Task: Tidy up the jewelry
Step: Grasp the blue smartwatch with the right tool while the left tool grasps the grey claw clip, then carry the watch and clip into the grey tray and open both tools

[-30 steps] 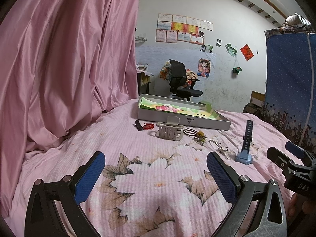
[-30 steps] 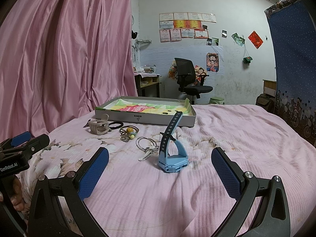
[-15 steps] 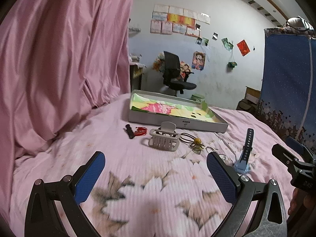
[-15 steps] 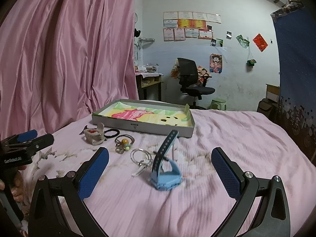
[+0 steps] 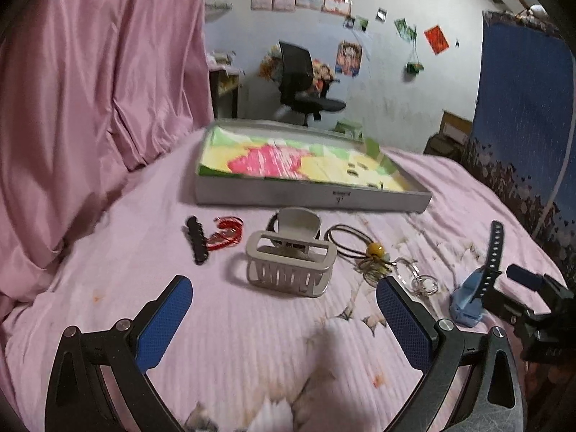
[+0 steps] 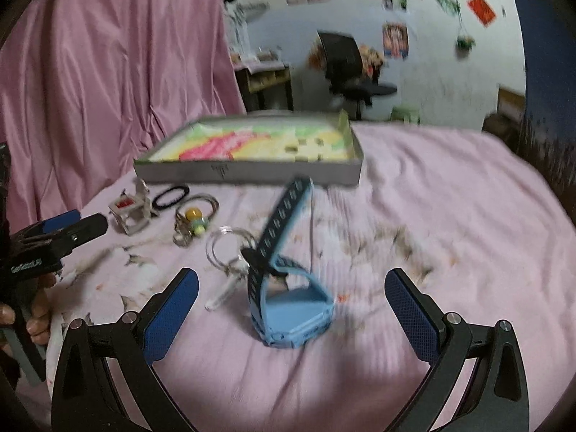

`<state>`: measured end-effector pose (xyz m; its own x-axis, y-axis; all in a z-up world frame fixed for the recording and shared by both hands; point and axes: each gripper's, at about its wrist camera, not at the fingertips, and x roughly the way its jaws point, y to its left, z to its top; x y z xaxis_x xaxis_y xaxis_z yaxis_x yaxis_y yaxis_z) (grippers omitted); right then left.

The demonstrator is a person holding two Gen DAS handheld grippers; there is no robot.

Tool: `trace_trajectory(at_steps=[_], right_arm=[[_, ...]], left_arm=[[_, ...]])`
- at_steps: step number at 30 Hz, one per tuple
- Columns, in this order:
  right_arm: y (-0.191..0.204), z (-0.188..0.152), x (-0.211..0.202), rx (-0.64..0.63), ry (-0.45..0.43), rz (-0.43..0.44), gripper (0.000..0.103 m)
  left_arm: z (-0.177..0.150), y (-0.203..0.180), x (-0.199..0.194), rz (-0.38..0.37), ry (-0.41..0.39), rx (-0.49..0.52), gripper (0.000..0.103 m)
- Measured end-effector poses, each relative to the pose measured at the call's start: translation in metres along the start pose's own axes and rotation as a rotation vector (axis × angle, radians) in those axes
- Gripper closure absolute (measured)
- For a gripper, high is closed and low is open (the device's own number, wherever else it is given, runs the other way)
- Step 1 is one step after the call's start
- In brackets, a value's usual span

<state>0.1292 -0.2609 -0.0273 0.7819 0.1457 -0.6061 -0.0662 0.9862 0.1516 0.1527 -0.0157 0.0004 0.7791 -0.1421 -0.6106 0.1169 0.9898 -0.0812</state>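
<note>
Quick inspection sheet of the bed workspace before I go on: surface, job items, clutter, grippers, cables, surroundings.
Surface: pink floral bedspread, wrinkled, with small stains.
Job's things: open tray at the far side, colourful lining, no jewelry seen inside. In front of it, in a row: black clip, red bracelet, grey hair claw, hair tie with yellow bead, metal rings, blue watch with its strap sticking up.
Clutter: nothing seen.
Grippers: left gripper open, empty, facing the hair claw; right gripper open, empty, facing the watch.
Cables: nothing seen.
Surroundings: pink curtain at left, office chair, papers on the wall, blue cloth at right.
</note>
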Motion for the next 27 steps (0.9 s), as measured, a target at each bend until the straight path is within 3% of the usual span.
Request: trace_trajectory(at_steps=[4, 10, 16, 18, 21, 27], right_arm=[[-0.001, -0.010, 0.010, 0.027, 0.057, 0.010, 0.008], [-0.002, -0.021, 0.029, 0.063, 0.129, 0.023, 0.033], [0.002, -0.019, 0.040, 0.083, 0.148, 0.035, 0.043], [0.004, -0.017, 0.043, 0.083, 0.151, 0.040, 0.052], [0.007, -0.016, 0.044, 0.067, 0.149, 0.051, 0.052], [0.014, -0.016, 0.041, 0.034, 0.135, 0.081, 0.052]], left_arm=[[0.003, 0.003, 0.018, -0.009, 0.055, -0.005, 0.008], [0.005, 0.009, 0.036, -0.032, 0.094, -0.023, 0.017], [0.009, 0.009, 0.051, -0.050, 0.123, -0.014, 0.026], [0.010, 0.008, 0.054, -0.053, 0.131, -0.011, 0.032], [0.010, 0.008, 0.057, -0.060, 0.137, -0.013, 0.041], [0.009, 0.006, 0.056, -0.071, 0.129, -0.008, 0.042]])
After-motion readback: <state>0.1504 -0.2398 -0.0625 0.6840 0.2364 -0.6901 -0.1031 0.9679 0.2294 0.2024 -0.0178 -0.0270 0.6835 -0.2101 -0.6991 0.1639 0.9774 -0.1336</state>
